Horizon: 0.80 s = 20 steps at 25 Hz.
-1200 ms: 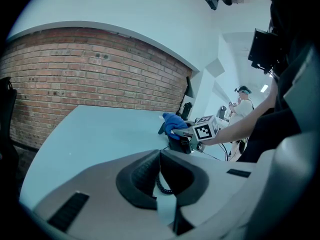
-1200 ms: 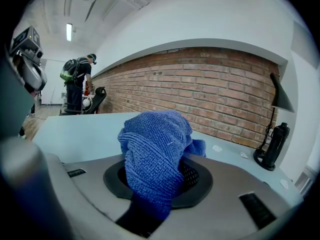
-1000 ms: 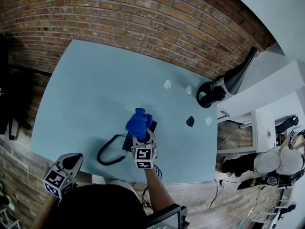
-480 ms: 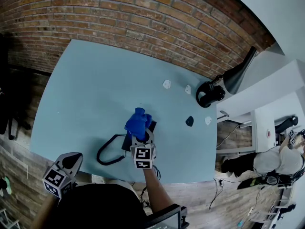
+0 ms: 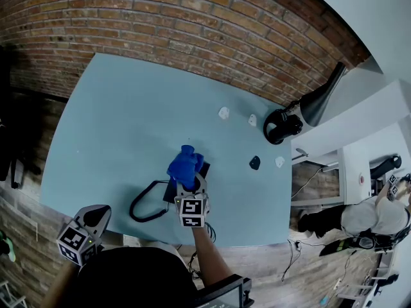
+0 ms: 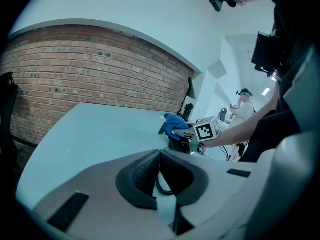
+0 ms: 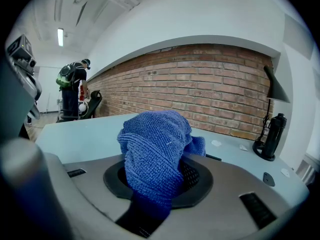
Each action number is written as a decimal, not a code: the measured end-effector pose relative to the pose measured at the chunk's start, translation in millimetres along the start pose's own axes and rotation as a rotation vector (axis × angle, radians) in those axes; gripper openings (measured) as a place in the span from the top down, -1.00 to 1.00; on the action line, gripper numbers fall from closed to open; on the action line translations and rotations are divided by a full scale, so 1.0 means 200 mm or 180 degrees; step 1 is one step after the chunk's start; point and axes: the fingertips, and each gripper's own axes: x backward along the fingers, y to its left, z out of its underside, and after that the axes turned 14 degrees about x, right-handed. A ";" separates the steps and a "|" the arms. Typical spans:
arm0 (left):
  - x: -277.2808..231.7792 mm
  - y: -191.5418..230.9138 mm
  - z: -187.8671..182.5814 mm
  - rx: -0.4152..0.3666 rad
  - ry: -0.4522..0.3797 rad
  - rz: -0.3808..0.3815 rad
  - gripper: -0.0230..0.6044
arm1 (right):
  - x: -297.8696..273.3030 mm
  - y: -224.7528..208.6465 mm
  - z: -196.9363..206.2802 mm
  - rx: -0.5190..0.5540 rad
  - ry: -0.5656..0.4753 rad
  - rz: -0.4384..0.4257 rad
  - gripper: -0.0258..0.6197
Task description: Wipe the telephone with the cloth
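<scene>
A black telephone [image 5: 171, 192] lies near the table's front edge, and its coiled cord [image 5: 142, 205] loops out to the left. My right gripper [image 5: 188, 179] is over the telephone, shut on a bunched blue cloth [image 5: 183, 165] that rests on top of it. In the right gripper view the cloth [image 7: 155, 146] fills the jaws and hides the fingertips. My left gripper [image 5: 95, 217] hangs off the table's front left corner with its jaws shut and nothing held. From the left gripper view [image 6: 160, 159] the cloth [image 6: 175, 121] and telephone [image 6: 177, 142] lie ahead to the right.
A black desk lamp [image 5: 286, 123] stands at the table's far right, by the brick wall [image 5: 192, 24]. Small white pieces [image 5: 224, 113] and a small black piece [image 5: 255, 163] lie right of the telephone. A person [image 5: 372, 215] stands off to the right.
</scene>
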 end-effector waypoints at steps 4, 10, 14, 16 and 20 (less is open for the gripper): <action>0.00 0.00 0.00 0.0002 -0.0007 0.0001 0.90 | 0.00 0.00 0.00 0.0014 0.0000 0.0017 0.48; 0.00 0.01 0.00 -0.0006 -0.0002 0.0006 0.90 | 0.00 0.01 0.01 0.0017 0.0020 0.0026 0.48; 0.00 -0.01 0.01 -0.0020 0.0014 0.0022 0.90 | 0.01 0.02 0.04 0.0038 0.0035 0.0014 0.48; 0.01 -0.01 0.01 -0.0035 0.0018 0.0023 0.90 | 0.01 0.02 0.03 -0.0005 0.0016 0.0021 0.48; 0.01 -0.01 0.01 -0.0034 0.0021 0.0026 0.90 | 0.04 0.05 0.03 -0.0060 -0.0001 0.0030 0.48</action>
